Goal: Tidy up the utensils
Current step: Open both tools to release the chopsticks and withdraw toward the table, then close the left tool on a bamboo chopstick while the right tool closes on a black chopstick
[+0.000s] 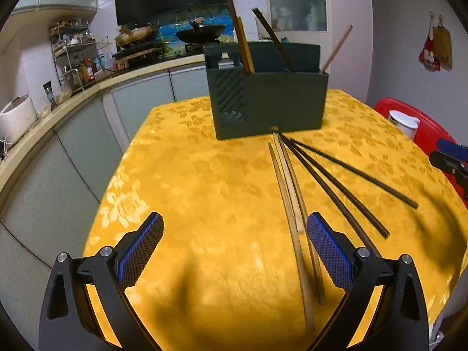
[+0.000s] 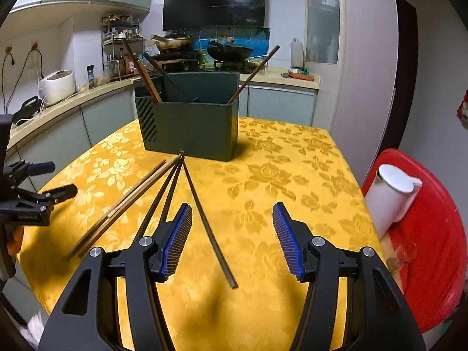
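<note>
Blue ribbed pads of the left gripper [image 1: 234, 248] stand wide apart with nothing between them, low over bare yellow tablecloth [image 1: 190, 181]; its right-hand pad sits just beside the near ends of the pale wooden chopsticks [image 1: 292, 213] without pressing on them. Those pale sticks lie side by side on the cloth, and three dark chopsticks [image 1: 336, 184] fan out to their right, all of the far tips meeting close against the front foot of the dark green utensil holder [image 1: 269, 105]. That box stands upright toward the far side of the table, with a few more chopsticks leaning out of its compartments at the left end, the middle and the right end. From the right wrist view, the right gripper [image 2: 232, 239] is likewise open and empty, and one dark chopstick [image 2: 209, 228] runs diagonally through the gap between its pads, touching neither. Open cloth spreads to the right of that stick as far as the table's right edge, where a red tub [image 2: 433, 234] holding a white jug [image 2: 392, 199] stands close beside the table. To the left of the sticks the cloth is bare up to the left edge, and beyond that edge the kitchen counter [image 1: 87, 90] curves away. Near-edge cloth under both grippers lies in shadow.
</note>
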